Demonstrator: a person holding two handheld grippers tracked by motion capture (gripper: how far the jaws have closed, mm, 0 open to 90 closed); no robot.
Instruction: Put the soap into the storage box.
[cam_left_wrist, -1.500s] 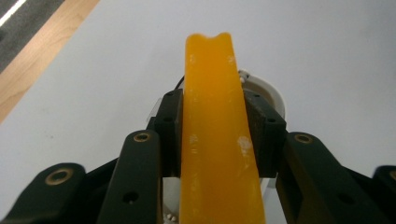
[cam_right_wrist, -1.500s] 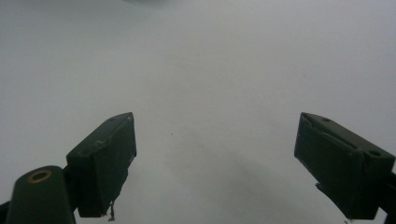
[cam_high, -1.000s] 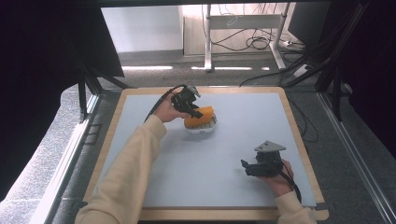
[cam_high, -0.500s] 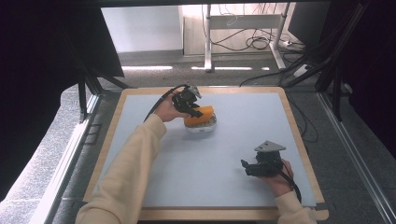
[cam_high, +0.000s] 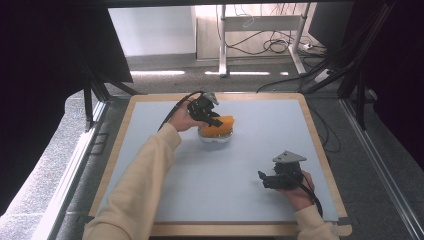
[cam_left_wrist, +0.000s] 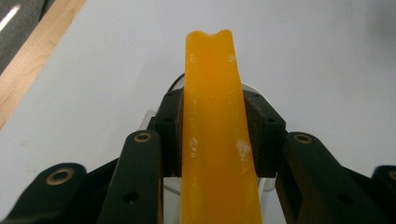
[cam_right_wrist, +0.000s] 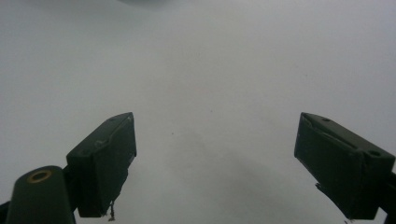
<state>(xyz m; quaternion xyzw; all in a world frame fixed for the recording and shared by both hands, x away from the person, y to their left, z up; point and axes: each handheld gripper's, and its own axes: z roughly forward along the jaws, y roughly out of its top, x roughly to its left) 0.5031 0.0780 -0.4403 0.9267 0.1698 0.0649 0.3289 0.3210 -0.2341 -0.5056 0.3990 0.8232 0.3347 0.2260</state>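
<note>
Upper centre, the left gripper (cam_high: 212, 119) clamps the orange piece (cam_high: 218, 125) above a white bowl (cam_high: 216, 138); lower right, the right gripper (cam_high: 262, 178) gapes over bare table (cam_high: 240, 165).

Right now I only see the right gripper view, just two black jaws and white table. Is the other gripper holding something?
Observer: Yes, the left gripper is shut on an orange block.
Operator: Is it up in the air?
Observer: No, the block sits over a white dish on the table.
Operator: Is my gripper close to it?
Observer: No, the right gripper is open, apart from it, near the table's front.
</note>
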